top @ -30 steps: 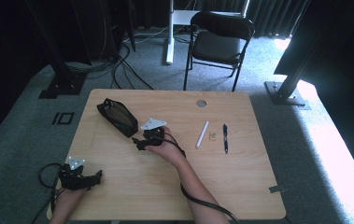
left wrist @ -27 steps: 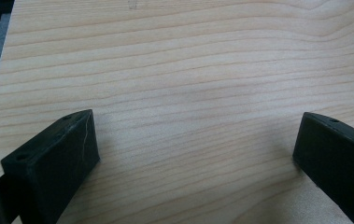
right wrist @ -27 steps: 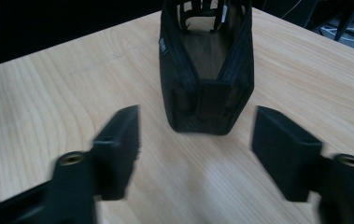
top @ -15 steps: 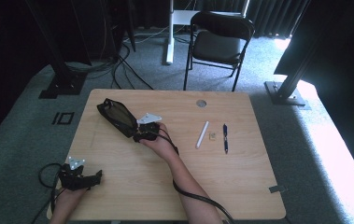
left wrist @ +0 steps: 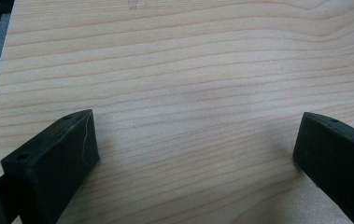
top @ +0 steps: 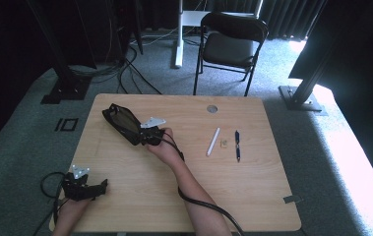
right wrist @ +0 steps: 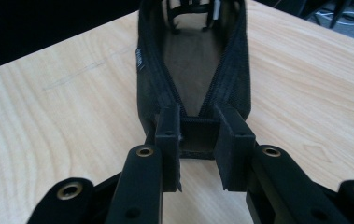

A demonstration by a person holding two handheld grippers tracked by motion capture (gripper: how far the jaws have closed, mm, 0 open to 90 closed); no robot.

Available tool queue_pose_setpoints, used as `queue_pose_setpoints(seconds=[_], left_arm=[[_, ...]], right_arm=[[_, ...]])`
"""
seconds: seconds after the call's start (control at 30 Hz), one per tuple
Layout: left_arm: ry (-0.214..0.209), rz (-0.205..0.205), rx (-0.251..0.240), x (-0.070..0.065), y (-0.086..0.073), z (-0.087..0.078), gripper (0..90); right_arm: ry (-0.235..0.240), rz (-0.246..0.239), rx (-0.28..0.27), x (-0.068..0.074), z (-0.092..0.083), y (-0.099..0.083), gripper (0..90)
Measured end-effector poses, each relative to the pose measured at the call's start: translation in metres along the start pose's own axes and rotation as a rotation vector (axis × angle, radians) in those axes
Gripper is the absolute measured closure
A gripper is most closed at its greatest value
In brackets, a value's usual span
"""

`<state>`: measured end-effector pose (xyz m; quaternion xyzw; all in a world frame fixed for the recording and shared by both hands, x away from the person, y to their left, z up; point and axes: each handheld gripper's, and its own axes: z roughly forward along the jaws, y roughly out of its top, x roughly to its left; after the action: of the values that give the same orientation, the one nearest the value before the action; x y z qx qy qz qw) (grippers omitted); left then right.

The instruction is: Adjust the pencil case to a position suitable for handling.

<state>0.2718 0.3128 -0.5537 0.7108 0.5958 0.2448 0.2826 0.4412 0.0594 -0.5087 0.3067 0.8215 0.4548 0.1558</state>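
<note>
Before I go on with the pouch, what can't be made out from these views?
- Pouch far end: cut off by the top edge in the right gripper view; contents there unclear.
- Right gripper pads: whether they press the pouch end is unclear.
- Small tan item between the white stick and pen: too small in the high view.

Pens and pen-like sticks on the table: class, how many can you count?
2. A white stick lies right of the middle, and a dark blue pen lies just right of it. More may sit hidden inside the open black pouch.
</note>
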Motion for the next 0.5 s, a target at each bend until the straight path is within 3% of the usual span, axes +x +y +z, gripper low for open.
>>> queue_pose_setpoints(seconds=[0.5], left_arm=[[0.000, 0.000, 0.000, 0.000, 0.000, 0.000, 0.4]], right_arm=[[0.019, 0.019, 0.022, -0.008, -0.029, -0.020, 73.1]])
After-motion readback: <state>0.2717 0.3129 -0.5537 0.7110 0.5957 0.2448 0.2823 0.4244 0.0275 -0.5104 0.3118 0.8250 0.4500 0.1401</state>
